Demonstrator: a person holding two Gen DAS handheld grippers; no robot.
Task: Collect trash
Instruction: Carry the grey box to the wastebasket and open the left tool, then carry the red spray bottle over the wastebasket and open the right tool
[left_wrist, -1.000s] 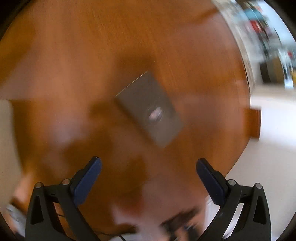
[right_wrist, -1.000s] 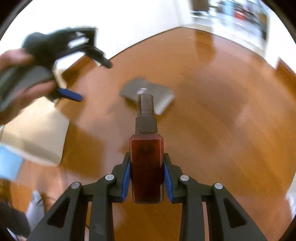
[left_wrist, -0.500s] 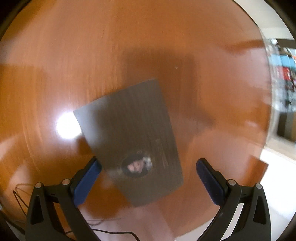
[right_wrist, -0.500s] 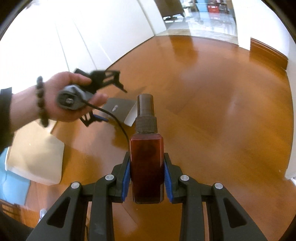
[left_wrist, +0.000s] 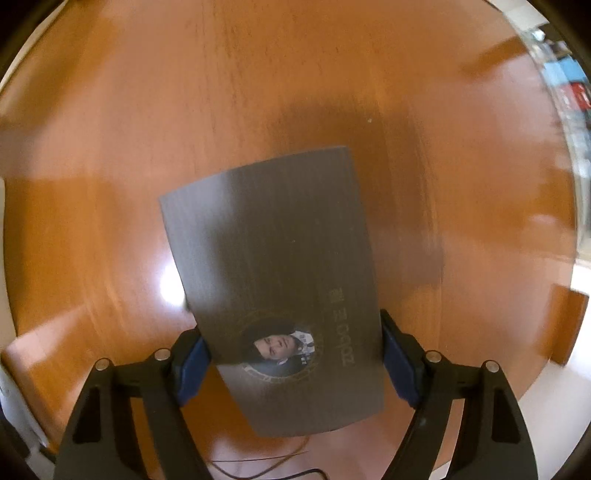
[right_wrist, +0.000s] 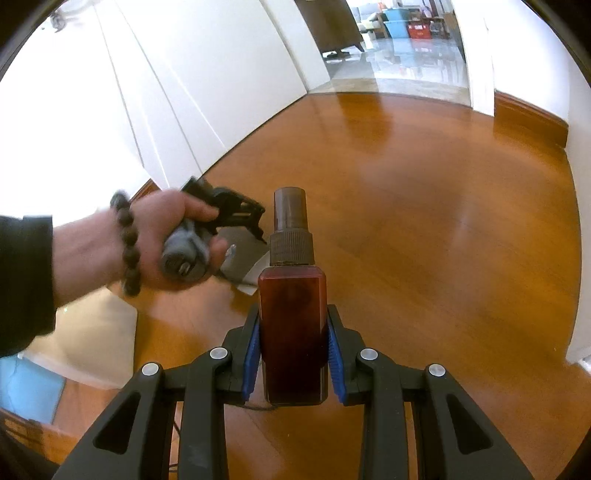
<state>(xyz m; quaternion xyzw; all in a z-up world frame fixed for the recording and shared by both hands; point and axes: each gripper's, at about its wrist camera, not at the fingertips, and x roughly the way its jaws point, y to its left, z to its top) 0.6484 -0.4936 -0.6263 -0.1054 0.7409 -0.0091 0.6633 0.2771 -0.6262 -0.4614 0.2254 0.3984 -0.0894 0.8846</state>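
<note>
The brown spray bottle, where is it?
In the right wrist view, the brown spray bottle stands upright, clamped in the right gripper above the wooden floor.

Under my fingers is a glossy orange-brown wooden floor. A dark grey card with a round portrait near one end lies flat on it. Toward the floor's edge by the white wall, a beige sheet lies flat, and a blue sheet sits just beyond it.
</note>
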